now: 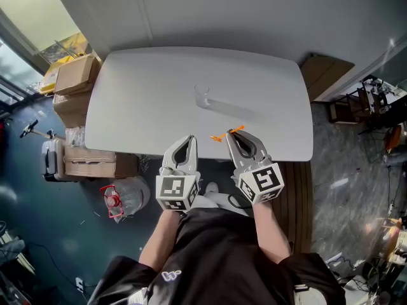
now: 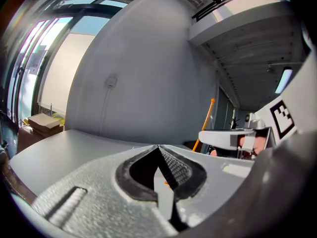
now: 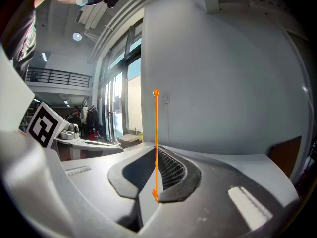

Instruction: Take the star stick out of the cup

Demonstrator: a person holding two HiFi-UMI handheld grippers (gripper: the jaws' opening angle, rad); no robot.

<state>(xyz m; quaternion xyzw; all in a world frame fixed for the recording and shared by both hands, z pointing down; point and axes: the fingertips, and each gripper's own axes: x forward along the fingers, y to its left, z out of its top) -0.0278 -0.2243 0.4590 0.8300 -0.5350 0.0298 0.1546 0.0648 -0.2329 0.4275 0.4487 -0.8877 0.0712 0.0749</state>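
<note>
Right gripper pinching orange star stick, clear cup well apart

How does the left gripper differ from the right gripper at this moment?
The right gripper is shut on the orange stick; the left gripper is shut on nothing. In the head view the left gripper leans rightward, the right gripper leftward. Both hover over the near edge of the table, short of the cup.

Open tabletop around cup, wall behind, boxes at left
</note>
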